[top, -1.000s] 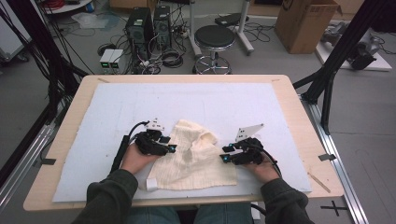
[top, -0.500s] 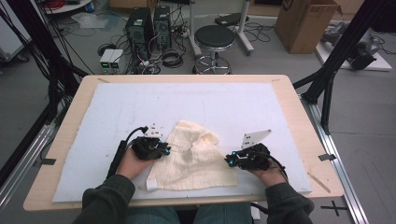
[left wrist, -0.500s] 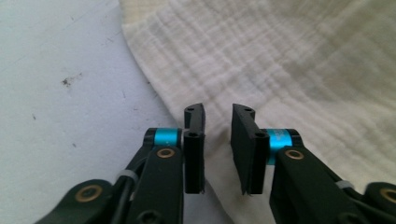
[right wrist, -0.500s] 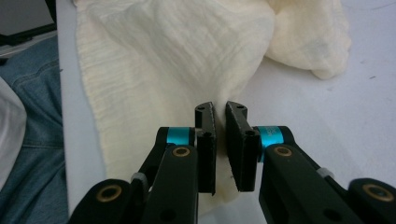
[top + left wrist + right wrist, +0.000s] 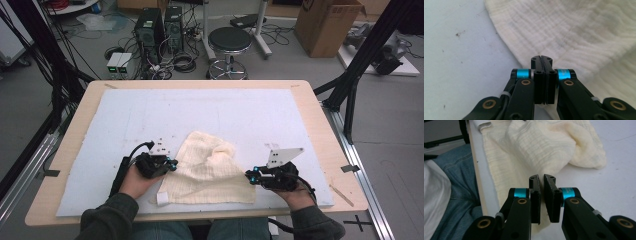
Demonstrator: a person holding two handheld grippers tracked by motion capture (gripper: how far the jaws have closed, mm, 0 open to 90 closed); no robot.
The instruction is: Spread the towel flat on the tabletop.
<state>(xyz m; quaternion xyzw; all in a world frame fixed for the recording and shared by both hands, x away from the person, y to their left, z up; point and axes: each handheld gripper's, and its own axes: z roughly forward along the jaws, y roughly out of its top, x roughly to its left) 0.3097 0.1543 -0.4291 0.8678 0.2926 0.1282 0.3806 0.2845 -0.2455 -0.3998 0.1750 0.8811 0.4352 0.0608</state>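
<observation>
Two grippers are biting one cloth (image 5: 210, 170), one at each side. The cloth is cream and crinkly. It lies on the white mat (image 5: 225, 115) at the near side of the table (image 5: 320, 115), right in front of the person, with its far part bunched into a soft lump.

The left gripper (image 5: 172, 164) sits at the cloth's left edge. Its jaws have just been closing, and now they are pressed tight with no gap (seen close up in the left gripper view (image 5: 541, 58)). The thin edge seems to be pinched there, though it is hard to see.

The right gripper (image 5: 248, 176) is at the near right corner. Its jaws have been closing too, and a thin slit is left between them (image 5: 542, 177). Cream cloth shows inside the slit, so I think the corner is caught.

Why hold it this way? With a grip on each side, the cloth can be pulled flat or lifted evenly, so it does not flop. The small white tag (image 5: 161, 198) lies at the near left corner, free.

I think the next job is to spread or fold it. If one pinch is too shallow, that side may slip out.
</observation>
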